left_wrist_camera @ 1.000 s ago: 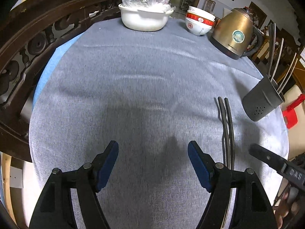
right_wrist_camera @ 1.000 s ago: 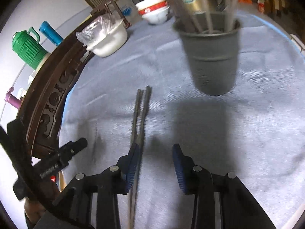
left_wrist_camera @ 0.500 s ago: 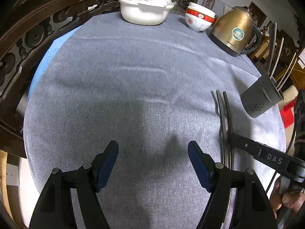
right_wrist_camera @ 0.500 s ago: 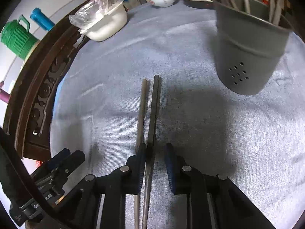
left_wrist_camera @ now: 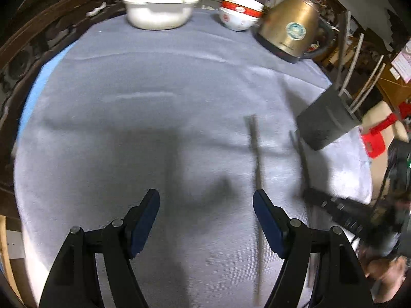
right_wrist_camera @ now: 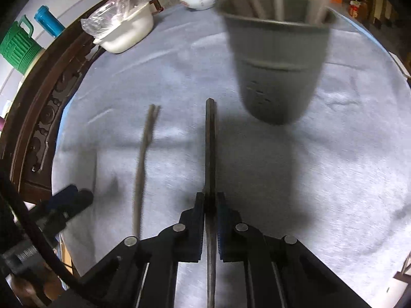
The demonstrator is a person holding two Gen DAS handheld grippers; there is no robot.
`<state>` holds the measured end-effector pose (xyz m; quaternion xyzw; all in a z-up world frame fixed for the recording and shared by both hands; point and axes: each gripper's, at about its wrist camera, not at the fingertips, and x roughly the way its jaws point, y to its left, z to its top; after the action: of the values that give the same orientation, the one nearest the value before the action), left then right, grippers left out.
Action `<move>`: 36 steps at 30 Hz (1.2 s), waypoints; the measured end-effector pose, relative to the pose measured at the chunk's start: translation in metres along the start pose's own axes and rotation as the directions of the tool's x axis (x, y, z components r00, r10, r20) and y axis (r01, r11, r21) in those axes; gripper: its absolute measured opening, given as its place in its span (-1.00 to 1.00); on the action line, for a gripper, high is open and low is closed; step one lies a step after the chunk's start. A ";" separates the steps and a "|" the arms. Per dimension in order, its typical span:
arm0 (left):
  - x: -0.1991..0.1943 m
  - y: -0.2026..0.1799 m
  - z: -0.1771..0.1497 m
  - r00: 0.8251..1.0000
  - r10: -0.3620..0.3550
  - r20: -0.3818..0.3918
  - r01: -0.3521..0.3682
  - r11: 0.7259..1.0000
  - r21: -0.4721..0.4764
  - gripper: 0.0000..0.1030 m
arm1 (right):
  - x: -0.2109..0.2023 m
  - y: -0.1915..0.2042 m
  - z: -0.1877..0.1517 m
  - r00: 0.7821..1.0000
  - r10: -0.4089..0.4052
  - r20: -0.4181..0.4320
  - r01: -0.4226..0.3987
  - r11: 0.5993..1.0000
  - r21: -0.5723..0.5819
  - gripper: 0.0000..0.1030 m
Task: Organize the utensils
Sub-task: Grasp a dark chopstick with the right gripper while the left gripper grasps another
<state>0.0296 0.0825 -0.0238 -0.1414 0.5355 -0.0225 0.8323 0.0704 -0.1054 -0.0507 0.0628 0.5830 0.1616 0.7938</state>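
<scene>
The right claw point(right_wrist_camera: 211, 200) pinches one chopstick point(right_wrist_camera: 210, 138) near the holder point(right_wrist_camera: 277, 61), while the left claw point(left_wrist_camera: 205, 208) hangs spread above the desk point(left_wrist_camera: 154, 89).

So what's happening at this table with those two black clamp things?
A person is tidying chopsticks with a handheld gripper in each hand. The right gripper is shut on one dark chopstick, which points toward the grey utensil holder that already has several sticks in it. A second chopstick lies on the grey tablecloth to its left. The left gripper is open and holds nothing.
</scene>
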 end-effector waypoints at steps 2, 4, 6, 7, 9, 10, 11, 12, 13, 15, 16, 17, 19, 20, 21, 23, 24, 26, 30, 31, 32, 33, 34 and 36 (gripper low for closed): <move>0.007 -0.014 0.008 1.000 -0.008 -0.020 0.008 1.000 0.012 0.47 | -0.003 -0.011 -0.004 1.000 0.010 0.000 -0.010 1.000 0.012 -0.83; 0.016 -0.027 0.014 0.999 0.015 -0.044 -0.013 1.000 0.028 0.46 | -0.006 -0.017 -0.007 1.000 0.019 0.003 -0.019 1.000 0.022 -0.83; 0.025 -0.036 0.019 0.997 0.029 -0.072 -0.026 0.999 0.040 0.46 | -0.007 -0.022 -0.007 0.999 0.038 0.006 -0.038 0.999 0.032 -0.83; 0.031 -0.041 0.022 0.995 0.054 -0.087 -0.050 0.997 0.050 0.46 | -0.007 -0.024 -0.007 0.999 0.045 0.007 -0.045 0.998 0.035 -0.83; 0.037 -0.042 0.021 0.990 0.078 -0.115 -0.072 0.996 0.053 0.32 | -0.007 -0.026 -0.007 0.998 0.055 0.007 -0.056 0.998 0.036 -0.82; 0.041 -0.043 0.022 0.987 0.092 -0.134 -0.085 0.995 0.058 0.11 | -0.007 -0.026 -0.006 0.999 0.054 0.003 -0.054 0.998 0.028 -0.79; 0.047 -0.043 0.022 0.981 0.106 -0.161 -0.097 0.993 0.064 -0.16 | -0.008 -0.027 -0.007 0.999 0.053 -0.002 -0.053 0.998 0.023 -0.79; 0.048 -0.044 0.022 0.980 0.120 -0.158 -0.109 0.991 0.076 -0.23 | -0.009 -0.031 -0.008 0.998 0.057 -0.005 -0.056 0.998 0.026 -0.79; 0.047 -0.045 0.022 0.980 0.129 -0.155 -0.115 0.989 0.094 -0.63 | -0.008 -0.031 -0.006 0.998 0.062 -0.009 -0.062 0.998 0.030 -0.79; 0.049 -0.043 0.023 0.975 0.141 -0.174 -0.122 0.986 0.117 -0.84 | -0.008 -0.032 -0.005 0.998 0.066 -0.023 -0.066 0.998 0.021 -0.79; 0.048 -0.041 0.023 0.974 0.121 -0.189 -0.100 0.988 0.119 -0.84 | -0.007 -0.032 -0.004 0.997 0.068 -0.027 -0.068 0.997 0.021 -0.79; 0.048 -0.039 0.023 0.974 0.117 -0.196 -0.093 0.987 0.128 -0.85 | -0.008 -0.033 -0.005 0.997 0.069 -0.032 -0.068 0.997 0.020 -0.79; 0.045 -0.033 0.020 0.971 0.126 -0.204 -0.096 0.984 0.150 -0.85 | -0.007 -0.033 -0.004 0.997 0.063 -0.050 -0.062 0.998 0.016 -0.79; 0.043 -0.029 0.019 0.969 0.125 -0.213 -0.093 0.984 0.153 -0.85 | -0.006 -0.032 -0.001 0.997 0.058 -0.057 -0.057 0.998 0.015 -0.79; 0.041 -0.026 0.018 0.967 0.124 -0.221 -0.091 0.984 0.152 -0.85 | -0.003 -0.029 0.005 0.997 0.050 -0.064 -0.049 0.999 0.012 -0.79; 0.040 -0.019 0.021 0.963 0.103 -0.248 -0.072 0.989 0.130 -0.83 | 0.001 -0.021 0.012 0.996 0.024 -0.080 -0.024 1.000 -0.006 -0.78; 0.040 -0.016 0.023 0.962 0.101 -0.253 -0.071 0.990 0.124 -0.82 | 0.003 -0.018 0.015 0.996 0.009 -0.088 -0.011 1.000 -0.014 -0.77; 0.041 -0.014 0.027 0.960 0.103 -0.261 -0.073 0.990 0.123 -0.76 | 0.005 -0.013 0.021 0.995 -0.019 -0.102 0.016 0.999 -0.034 -0.76; 0.041 -0.012 0.034 0.961 0.085 -0.264 -0.056 0.992 0.113 -0.51 | 0.010 -0.003 0.030 0.989 -0.070 -0.128 0.061 0.995 -0.075 -0.76; 0.041 -0.013 0.034 0.963 0.084 -0.254 -0.055 0.991 0.120 -0.54 | 0.011 -0.001 0.032 0.988 -0.077 -0.132 0.067 0.994 -0.081 -0.76; 0.041 -0.013 0.034 0.966 0.084 -0.244 -0.052 0.990 0.134 -0.87 | 0.014 0.002 0.033 0.987 -0.084 -0.134 0.072 0.993 -0.090 -0.76; 0.043 -0.018 0.032 0.965 0.079 -0.249 -0.045 0.989 0.140 -0.86 | 0.017 0.010 0.035 0.987 -0.092 -0.133 0.079 0.992 -0.103 -0.76; 0.041 -0.019 0.031 0.968 0.068 -0.241 -0.034 0.989 0.143 -0.87 | 0.018 0.014 0.036 0.987 -0.098 -0.130 0.083 0.990 -0.117 -0.76; 0.038 -0.019 0.026 0.968 0.039 -0.249 -0.004 0.990 0.141 -0.88 | 0.021 0.016 0.037 0.986 -0.108 -0.129 0.090 0.987 -0.135 -0.78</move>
<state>0.0715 0.0630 -0.0421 -0.0732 0.6353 -0.0685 0.7657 0.1081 -0.0803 -0.0532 -0.0286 0.6265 0.1629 0.7616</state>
